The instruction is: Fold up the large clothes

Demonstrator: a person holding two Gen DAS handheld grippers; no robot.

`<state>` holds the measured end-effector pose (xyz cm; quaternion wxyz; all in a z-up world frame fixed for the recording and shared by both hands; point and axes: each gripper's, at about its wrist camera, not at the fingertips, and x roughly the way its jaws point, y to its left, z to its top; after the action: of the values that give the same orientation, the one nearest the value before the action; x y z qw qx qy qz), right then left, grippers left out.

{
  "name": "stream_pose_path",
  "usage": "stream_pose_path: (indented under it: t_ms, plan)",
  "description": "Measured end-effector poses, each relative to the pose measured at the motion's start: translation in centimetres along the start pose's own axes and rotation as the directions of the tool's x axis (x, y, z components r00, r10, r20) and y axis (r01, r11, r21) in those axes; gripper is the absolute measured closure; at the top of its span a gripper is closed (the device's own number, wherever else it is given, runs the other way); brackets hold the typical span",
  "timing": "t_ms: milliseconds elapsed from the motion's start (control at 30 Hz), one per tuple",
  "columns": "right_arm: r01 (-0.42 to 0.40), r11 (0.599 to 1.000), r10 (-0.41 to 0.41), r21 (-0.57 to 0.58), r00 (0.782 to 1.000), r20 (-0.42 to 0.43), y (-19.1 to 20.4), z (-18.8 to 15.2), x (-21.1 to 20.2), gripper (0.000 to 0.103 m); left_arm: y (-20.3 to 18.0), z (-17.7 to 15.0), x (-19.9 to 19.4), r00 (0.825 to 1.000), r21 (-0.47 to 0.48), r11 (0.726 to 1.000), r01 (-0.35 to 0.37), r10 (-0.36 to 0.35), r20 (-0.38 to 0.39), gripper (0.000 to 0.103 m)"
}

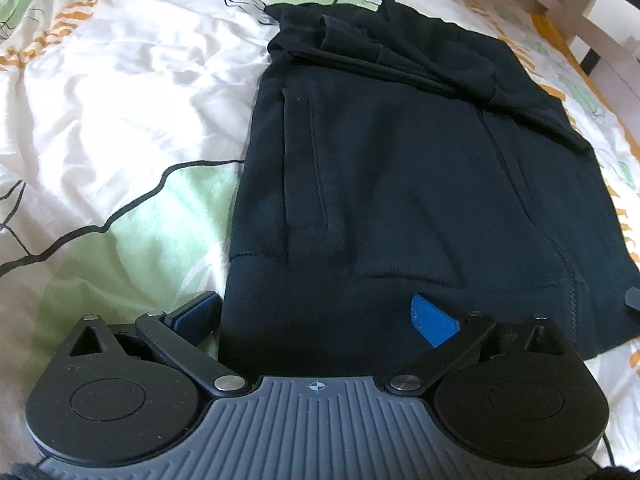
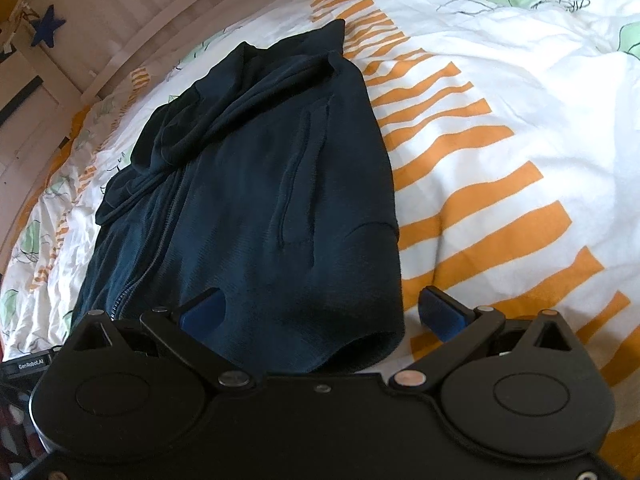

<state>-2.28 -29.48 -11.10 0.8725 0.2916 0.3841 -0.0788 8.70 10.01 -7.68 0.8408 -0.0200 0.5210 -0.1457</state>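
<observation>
1. We see a dark jacket (image 1: 400,184) lying on a bed, on a white duvet (image 1: 120,92) printed with orange stripes and pale green shapes.
2. The jacket is folded to a long narrow block: a zip runs down it, a slit pocket shows on each half, and loose folds of cloth are bunched at the far end.
3. Our left gripper (image 1: 316,320) stands wide open at the jacket's near hem. Its left blue pad (image 1: 196,314) lies just off the cloth over the duvet, and its right pad sits over the hem. Nothing is pinched.
4. Our right gripper (image 2: 322,312) is also spread wide, at the hem's other corner. Its left pad (image 2: 202,312) is over the cloth, its right pad over the striped duvet, and the corner sits between them ungripped.
5. Whether any pad touches the cloth, we cannot tell.
6. A white slatted frame (image 2: 120,12) runs past the jacket's far end, with a blue star (image 2: 47,30) hanging on it.
</observation>
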Motion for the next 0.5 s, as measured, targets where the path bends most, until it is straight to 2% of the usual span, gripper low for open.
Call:
stream_pose_path:
  t_ms: [300,500]
  plan:
    - [0.052,0.996,-0.051,-0.073,0.999,0.012,0.87,-0.32,0.41,0.000,-0.29,0.41,0.52,1.000,-0.001,1.000,-0.012,0.012,0.004,0.000]
    - [0.019,0.999,-0.018,-0.031,1.000,0.022,0.08,-0.20,0.08,0.000,0.11,0.09,0.25,1.000,-0.010,1.000,0.004,-0.003,0.023,0.000]
